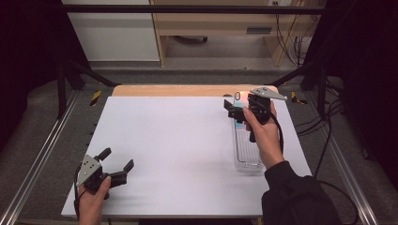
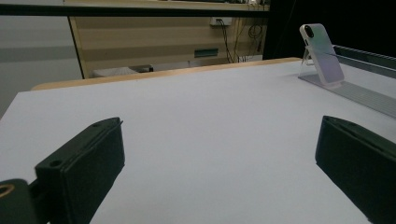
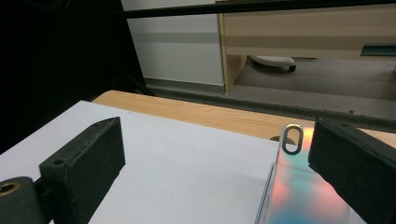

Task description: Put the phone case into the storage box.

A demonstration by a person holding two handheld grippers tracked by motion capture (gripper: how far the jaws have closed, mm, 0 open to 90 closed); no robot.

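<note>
My right gripper [image 1: 236,111] hovers, jaws spread, with the phone [image 3: 299,196] just beside its right jaw (propped on a clear stand [image 1: 247,150]); my left gripper [image 1: 117,165] rests released, well away.

Iridescent pink-teal phone [image 3: 299,191] — black tools, white table [image 1: 178,150], clear stand [image 1: 247,154].

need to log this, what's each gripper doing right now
Left gripper: open, holding nothing, low over the white table.
Right gripper: open, holding nothing, beside the phone.
</note>
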